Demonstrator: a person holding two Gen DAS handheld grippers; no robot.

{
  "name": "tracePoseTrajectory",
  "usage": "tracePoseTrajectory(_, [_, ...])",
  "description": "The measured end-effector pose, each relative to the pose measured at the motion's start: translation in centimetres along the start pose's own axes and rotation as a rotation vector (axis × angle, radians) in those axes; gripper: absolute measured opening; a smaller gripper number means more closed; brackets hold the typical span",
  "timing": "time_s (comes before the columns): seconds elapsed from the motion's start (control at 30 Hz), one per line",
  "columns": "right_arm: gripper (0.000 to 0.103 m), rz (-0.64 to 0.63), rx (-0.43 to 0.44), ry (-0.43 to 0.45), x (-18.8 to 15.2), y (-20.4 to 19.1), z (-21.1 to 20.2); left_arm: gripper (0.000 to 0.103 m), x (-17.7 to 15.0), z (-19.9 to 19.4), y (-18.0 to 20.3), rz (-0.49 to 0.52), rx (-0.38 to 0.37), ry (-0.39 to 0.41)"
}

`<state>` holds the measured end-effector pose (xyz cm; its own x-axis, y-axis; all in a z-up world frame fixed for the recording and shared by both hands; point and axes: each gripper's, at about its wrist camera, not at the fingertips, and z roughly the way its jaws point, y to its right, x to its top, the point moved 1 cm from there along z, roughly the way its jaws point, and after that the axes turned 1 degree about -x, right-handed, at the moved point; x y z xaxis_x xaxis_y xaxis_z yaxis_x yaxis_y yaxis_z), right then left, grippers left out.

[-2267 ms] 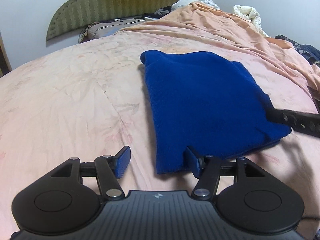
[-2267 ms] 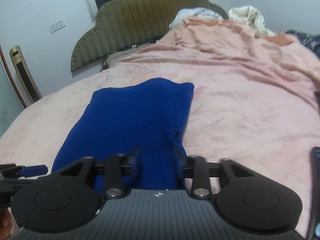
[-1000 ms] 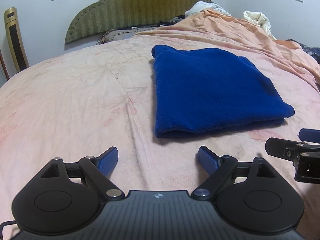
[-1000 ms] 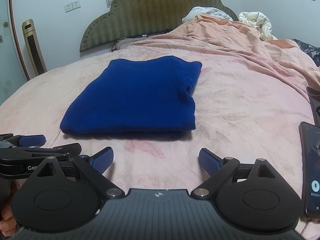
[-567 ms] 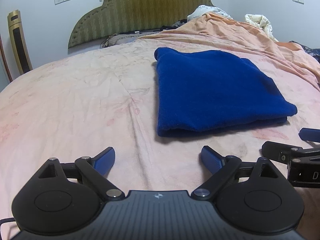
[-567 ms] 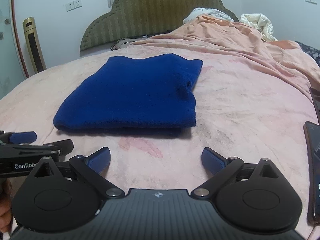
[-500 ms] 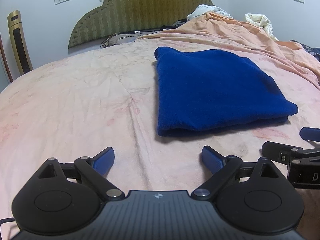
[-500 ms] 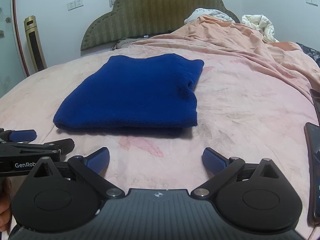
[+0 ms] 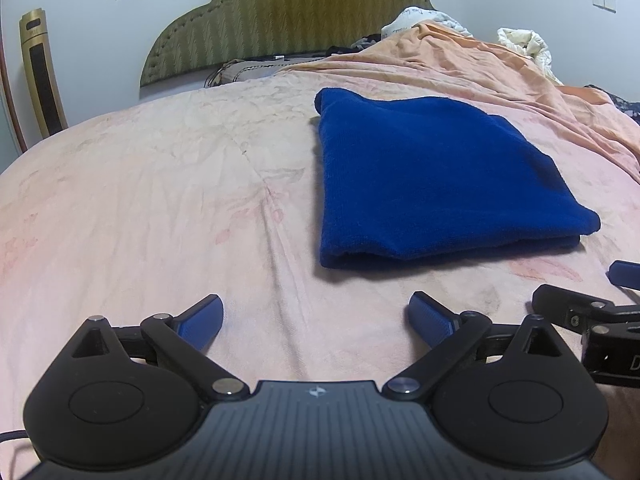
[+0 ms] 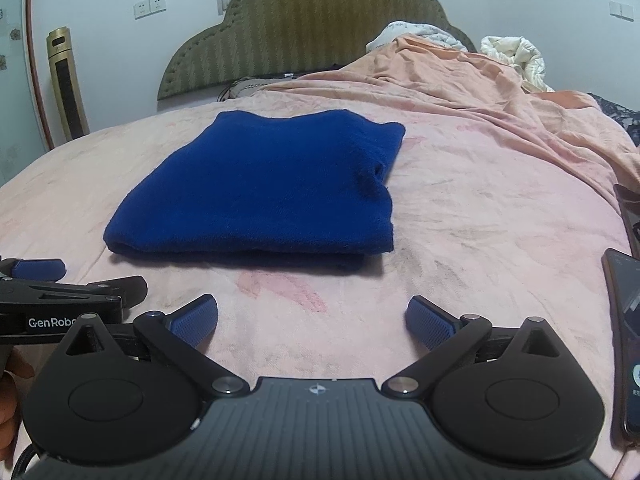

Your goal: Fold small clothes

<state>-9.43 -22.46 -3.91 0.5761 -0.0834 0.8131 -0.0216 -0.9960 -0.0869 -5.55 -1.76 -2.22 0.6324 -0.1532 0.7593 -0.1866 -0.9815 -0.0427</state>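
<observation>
A dark blue garment (image 9: 432, 176) lies folded into a flat rectangle on the pink bedsheet (image 9: 160, 208); it also shows in the right wrist view (image 10: 272, 188). My left gripper (image 9: 316, 320) is open and empty, held back from the garment's near edge. My right gripper (image 10: 312, 320) is open and empty, also short of the near edge. Each gripper's fingertips show at the side of the other's view: the right gripper's fingertips (image 9: 624, 274) and the left gripper's fingertips (image 10: 38, 268).
An orange blanket (image 10: 460, 80) is bunched at the back right of the bed. A green headboard (image 10: 304, 28) stands behind. A phone (image 10: 628, 320) lies on the sheet at the right edge. A gold tower unit (image 10: 66, 88) stands by the left wall.
Both grippers let go of the blue garment, opened wide and drew back toward me. In the last half second nothing has visibly moved.
</observation>
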Motion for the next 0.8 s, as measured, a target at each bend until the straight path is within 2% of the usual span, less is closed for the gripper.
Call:
tracePoseTrajectory(0.17, [0.102,0.027,-0.010,0.011,0.3,0.1,-0.5,0.100,-0.1,0.0,0.0,0.001,0.001,0.000])
tracePoseTrajectory(0.33, [0.103,-0.007,-0.032,0.031,1.1,-0.3,-0.1,0.102,0.0,0.0,0.0,-0.002,0.003,-0.002])
tracePoseTrajectory(0.43, [0.102,-0.011,-0.033,-0.020,0.6,-0.3,1.2,0.103,-0.1,0.0,-0.2,-0.010,-0.002,-0.002])
tracePoseTrajectory(0.8, [0.103,-0.014,-0.034,-0.014,0.3,-0.3,1.2,0.103,-0.1,0.1,-0.4,-0.014,-0.005,-0.003])
